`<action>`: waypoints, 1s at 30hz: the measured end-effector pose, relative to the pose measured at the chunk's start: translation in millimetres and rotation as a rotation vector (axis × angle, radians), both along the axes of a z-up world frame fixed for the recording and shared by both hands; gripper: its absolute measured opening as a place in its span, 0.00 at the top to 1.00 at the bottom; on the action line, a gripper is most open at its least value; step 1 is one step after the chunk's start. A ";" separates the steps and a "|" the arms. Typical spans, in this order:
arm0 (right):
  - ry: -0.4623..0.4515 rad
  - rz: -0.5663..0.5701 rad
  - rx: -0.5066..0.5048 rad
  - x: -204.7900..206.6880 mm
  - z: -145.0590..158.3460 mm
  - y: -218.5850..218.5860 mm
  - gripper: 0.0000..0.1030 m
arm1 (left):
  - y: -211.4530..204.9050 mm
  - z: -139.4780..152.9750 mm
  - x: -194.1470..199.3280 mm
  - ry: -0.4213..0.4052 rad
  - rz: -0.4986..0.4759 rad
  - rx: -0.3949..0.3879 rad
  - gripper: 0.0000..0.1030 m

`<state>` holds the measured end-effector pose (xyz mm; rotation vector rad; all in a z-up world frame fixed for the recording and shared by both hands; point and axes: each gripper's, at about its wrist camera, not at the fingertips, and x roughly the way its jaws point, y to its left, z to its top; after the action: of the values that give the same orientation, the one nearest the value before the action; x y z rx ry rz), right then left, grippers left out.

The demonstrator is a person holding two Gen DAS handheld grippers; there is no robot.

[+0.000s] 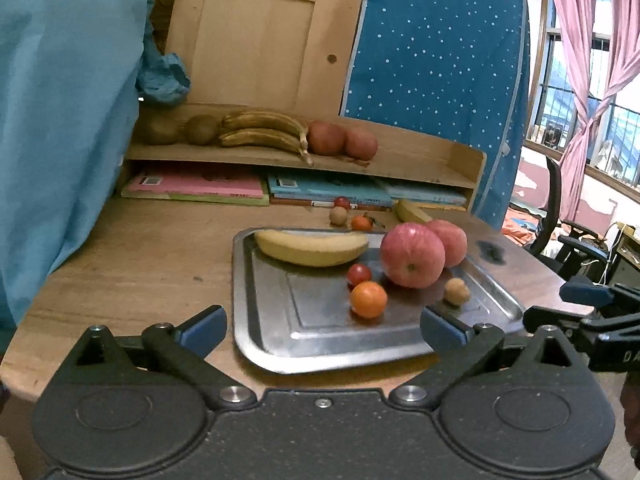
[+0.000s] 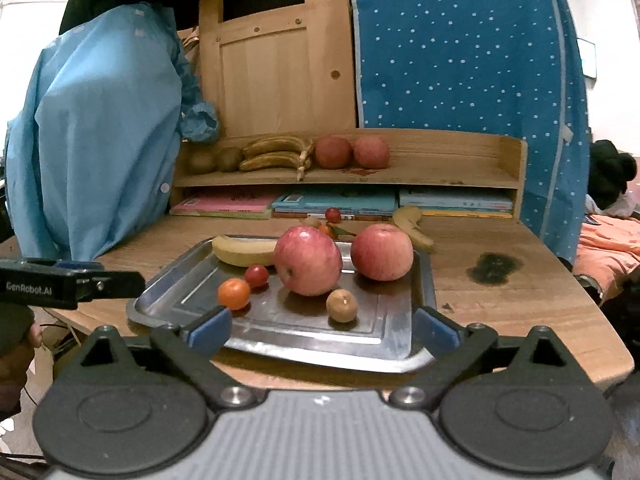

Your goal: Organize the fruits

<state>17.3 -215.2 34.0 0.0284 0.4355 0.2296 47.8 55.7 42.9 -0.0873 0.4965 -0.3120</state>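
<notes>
both my left gripper (image 1: pixel 322 330) and right gripper (image 2: pixel 322 326) spread wide, holding nothing, poised at the flat steel tray's (image 1: pixel 260 340) 6 o'clock rim. two pink apples (image 2: pixel 308 261) sit at its 1 o'clock corner, yellow banana (image 1: pixel 310 246) at 11, likely grouped by kind.

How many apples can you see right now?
4: two on the metal tray, a nearer apple and a farther apple; two shelf apples side by side.

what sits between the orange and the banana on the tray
A small red cherry tomato lies between the orange and the banana on the tray; both wrist views show it.
</notes>
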 end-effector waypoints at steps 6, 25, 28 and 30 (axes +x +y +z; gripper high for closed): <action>0.030 -0.027 0.005 -13.5 -10.7 0.3 0.00 | 6.7 -11.7 -9.9 0.012 0.002 -0.001 0.01; 0.109 -0.063 0.020 -13.7 -28.5 -2.4 0.00 | 2.6 -21.7 -13.0 0.048 -0.001 0.034 0.01; 0.114 -0.061 0.022 -11.0 -28.6 -2.7 0.00 | 1.4 -19.9 -10.8 0.047 -0.003 0.035 0.01; 0.119 -0.060 0.026 -8.4 -29.1 -3.1 0.00 | 1.0 -19.1 -9.8 0.049 -0.005 0.036 0.01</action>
<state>8.9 -218.2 4.9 0.0814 0.5498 0.1749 38.0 56.7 23.8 -0.0589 0.5513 -0.3059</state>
